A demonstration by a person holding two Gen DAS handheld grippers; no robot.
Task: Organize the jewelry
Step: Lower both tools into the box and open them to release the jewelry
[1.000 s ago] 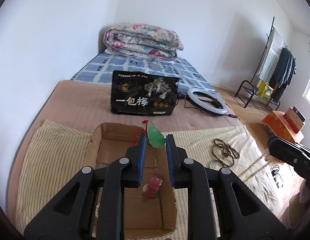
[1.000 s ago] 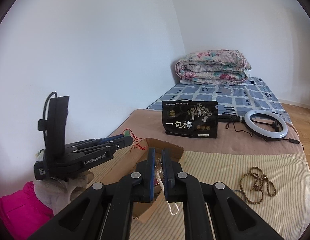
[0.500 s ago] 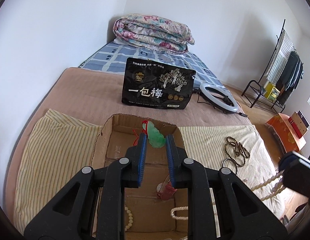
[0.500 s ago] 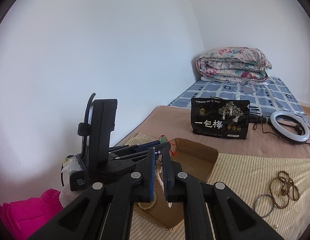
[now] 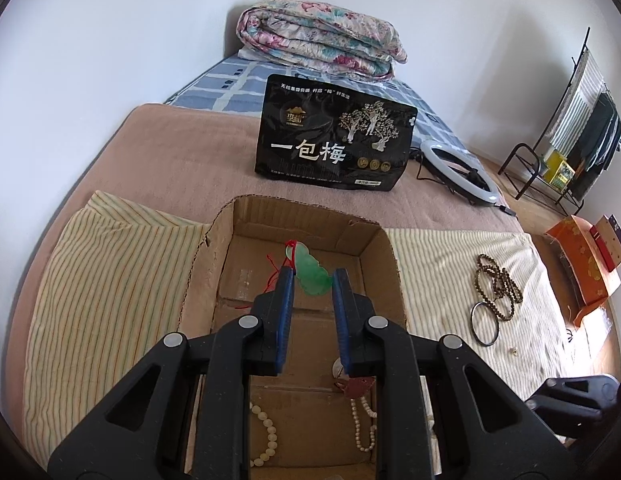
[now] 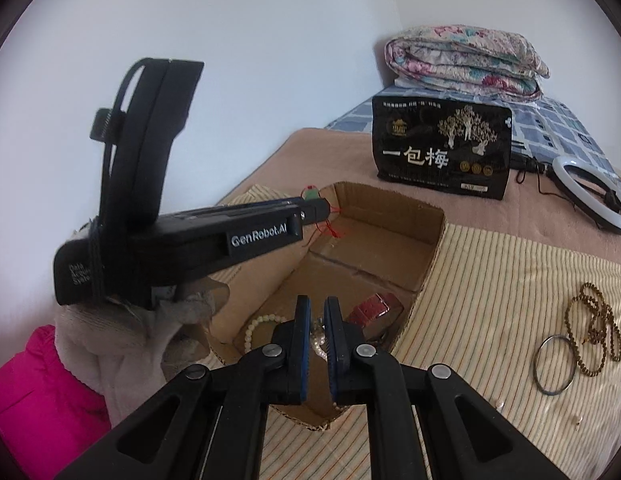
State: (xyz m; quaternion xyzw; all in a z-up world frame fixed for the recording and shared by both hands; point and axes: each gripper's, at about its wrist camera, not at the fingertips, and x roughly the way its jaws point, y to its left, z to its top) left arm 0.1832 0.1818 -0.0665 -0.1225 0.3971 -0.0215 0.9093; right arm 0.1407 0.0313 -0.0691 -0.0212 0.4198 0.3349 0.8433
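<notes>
Jewelry is being gathered into a cardboard box (image 5: 214, 264) that is sitting on a striped cloth (image 5: 110, 272) spread over the near end of the bed. The left gripper (image 5: 312, 278) is hanging over the middle of the box, its pads gripping a green pendant (image 5: 312, 276) on a red cord (image 5: 275, 272). The right gripper (image 6: 317, 320) is pointing down into the near right corner of the box, its fingers nearly closed on what appears to be a pale bead strand (image 6: 319, 338); the strand is largely hidden between the pads. Lying inside the box already are a cream bead bracelet (image 5: 266, 440), a second pale bead strand (image 5: 362, 424) and a small red piece (image 5: 356, 388). Waiting on the cloth to the right of the box are a brown bead necklace (image 5: 498, 284) and a metal bangle (image 5: 485, 324).

Fault conditions from this position:
- Red cord snagging on a pad at release, dragging the pendant back out.
- Bead strand draping over the box wall and sliding onto the cloth.
- Strands tangling together in the box.
</notes>
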